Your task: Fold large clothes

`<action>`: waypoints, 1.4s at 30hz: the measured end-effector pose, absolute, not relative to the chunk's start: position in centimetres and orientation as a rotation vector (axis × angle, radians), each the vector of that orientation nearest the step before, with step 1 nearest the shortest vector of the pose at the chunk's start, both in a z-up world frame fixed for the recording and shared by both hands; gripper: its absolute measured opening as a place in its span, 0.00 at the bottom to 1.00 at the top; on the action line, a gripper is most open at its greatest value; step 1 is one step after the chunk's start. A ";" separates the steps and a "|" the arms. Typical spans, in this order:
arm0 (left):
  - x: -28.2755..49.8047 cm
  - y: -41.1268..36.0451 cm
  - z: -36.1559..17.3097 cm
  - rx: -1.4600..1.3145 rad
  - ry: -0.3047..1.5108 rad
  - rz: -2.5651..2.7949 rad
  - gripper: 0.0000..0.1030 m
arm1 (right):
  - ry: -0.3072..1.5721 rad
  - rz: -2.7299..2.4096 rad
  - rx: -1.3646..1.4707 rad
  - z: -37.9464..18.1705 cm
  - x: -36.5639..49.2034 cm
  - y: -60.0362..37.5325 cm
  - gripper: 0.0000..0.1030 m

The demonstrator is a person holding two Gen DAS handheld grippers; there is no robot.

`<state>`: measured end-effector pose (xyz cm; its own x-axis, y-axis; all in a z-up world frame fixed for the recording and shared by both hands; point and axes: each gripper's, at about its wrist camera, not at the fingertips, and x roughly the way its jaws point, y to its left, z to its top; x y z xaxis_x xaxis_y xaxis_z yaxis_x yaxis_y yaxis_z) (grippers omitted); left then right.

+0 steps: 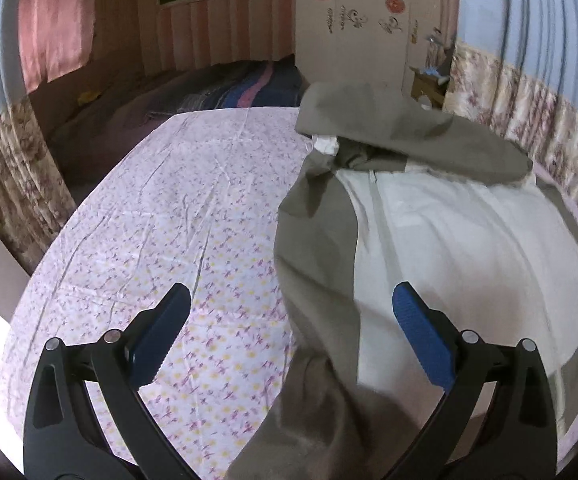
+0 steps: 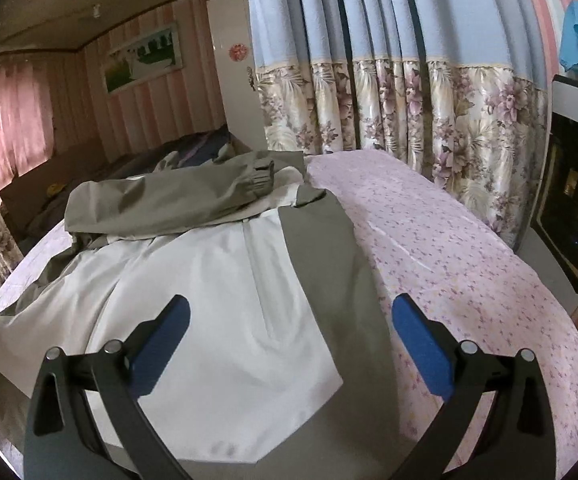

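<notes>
An olive-and-white jacket [image 1: 429,232] lies spread on a table covered with a pink floral cloth [image 1: 161,216]. One olive sleeve [image 1: 409,128] is folded across its far end. My left gripper [image 1: 291,316] is open and empty, hovering over the jacket's near left olive edge. In the right wrist view the jacket [image 2: 217,292] fills the left and middle, its cuffed sleeve [image 2: 169,200] folded over the top. My right gripper [image 2: 289,328] is open and empty above the white panel and olive side strip.
The floral cloth [image 2: 469,264] extends to the jacket's right. Blue and floral curtains [image 2: 409,96] hang behind the table. A dark appliance [image 2: 573,184] stands at the far right. A bed with dark bedding [image 1: 217,88] lies beyond the table.
</notes>
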<state>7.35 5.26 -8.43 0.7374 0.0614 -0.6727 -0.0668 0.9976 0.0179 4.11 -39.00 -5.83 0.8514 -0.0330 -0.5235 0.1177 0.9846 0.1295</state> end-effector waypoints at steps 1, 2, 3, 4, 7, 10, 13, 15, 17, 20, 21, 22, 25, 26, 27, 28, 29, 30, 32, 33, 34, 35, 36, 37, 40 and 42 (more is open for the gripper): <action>7.1 5.3 -8.6 0.001 0.738 0.070 0.97 | 0.551 -0.077 0.158 -5.8 3.8 -39.0 0.98; 6.6 5.4 -8.9 0.001 0.740 0.063 0.97 | 0.556 -0.075 0.147 -5.8 3.3 -38.8 0.98; 6.3 5.6 -9.2 -0.007 0.741 0.057 0.97 | 0.563 -0.076 0.131 -5.9 3.1 -38.7 0.98; 6.0 5.8 -9.5 -0.022 0.745 0.053 0.97 | 0.573 -0.087 0.105 -6.0 2.9 -38.6 0.98; 5.5 6.3 -10.5 -0.079 0.763 0.038 0.97 | 0.591 -0.126 0.045 -6.5 2.3 -38.9 0.98; 4.9 6.1 -11.1 -0.107 0.767 0.023 0.97 | 0.616 -0.118 0.098 -7.3 1.9 -40.2 0.98; 3.7 4.8 -11.6 -0.088 0.781 -0.019 0.97 | 0.634 -0.104 0.144 -7.9 1.4 -40.9 0.98; 2.9 3.7 -12.0 -0.054 0.790 -0.039 0.97 | 0.645 -0.096 0.144 -8.3 1.1 -41.0 0.98; 2.4 3.0 -12.8 -0.029 0.808 -0.039 0.97 | 0.640 -0.097 0.139 -8.2 0.7 -41.0 0.98; 2.3 2.7 -13.6 -0.039 0.821 -0.028 0.96 | 0.653 -0.119 0.102 -8.2 0.3 -40.7 0.98; 2.2 2.7 -13.5 -0.041 0.810 -0.023 0.93 | 0.655 -0.122 0.088 -8.2 0.1 -40.6 0.98; 2.0 2.5 -13.4 -0.040 0.798 -0.017 0.88 | 0.656 -0.125 0.079 -8.2 -0.1 -40.6 0.98; 2.2 1.8 -13.7 -0.026 0.813 -0.031 0.76 | 0.654 -0.148 0.066 -8.4 -0.9 -40.6 0.97; 2.1 1.4 -13.9 -0.011 0.811 -0.017 0.76 | 0.650 -0.151 0.073 -8.7 -1.3 -40.8 0.97; 2.0 1.2 -14.0 -0.002 0.807 -0.011 0.75 | 0.646 -0.153 0.077 -8.8 -1.5 -40.9 0.97; 1.9 1.2 -14.1 -0.001 0.800 -0.007 0.74 | 0.637 -0.156 0.081 -9.0 -1.9 -41.1 0.93; 1.7 1.2 -14.2 -0.010 0.791 -0.006 0.73 | 0.635 -0.161 0.088 -9.2 -2.3 -41.4 0.90; 1.5 1.3 -14.2 -0.019 0.783 -0.006 0.70 | 0.641 -0.162 0.096 -9.5 -2.5 -41.7 0.85; 1.0 1.7 -14.2 -0.043 0.767 -0.007 0.66 | 0.646 -0.165 0.116 -10.0 -3.1 -42.2 0.81; 0.9 1.8 -14.2 -0.048 0.764 -0.010 0.65 | 0.645 -0.160 0.125 -10.3 -3.5 -42.3 0.77; 0.8 1.9 -14.2 -0.049 0.762 -0.011 0.64 | 0.647 -0.155 0.132 -10.7 -3.9 -42.3 0.74; 0.7 1.9 -14.2 -0.046 0.761 -0.011 0.63 | 0.653 -0.153 0.136 -11.0 -4.1 -42.3 0.73; 0.6 1.8 -14.2 -0.042 0.762 -0.009 0.61 | 0.662 -0.150 0.141 -11.4 -4.2 -42.2 0.70; 0.6 1.8 -14.2 -0.036 0.764 -0.008 0.58 | 0.667 -0.149 0.143 -11.6 -4.3 -42.1 0.67; 0.2 1.7 -14.2 -0.029 0.782 -0.011 0.56 | 0.666 -0.154 0.136 -11.7 -4.7 -41.9 0.67; -0.4 1.8 -14.2 -0.022 0.790 -0.016 0.55 | 0.667 -0.150 0.145 -11.7 -5.1 -41.9 0.67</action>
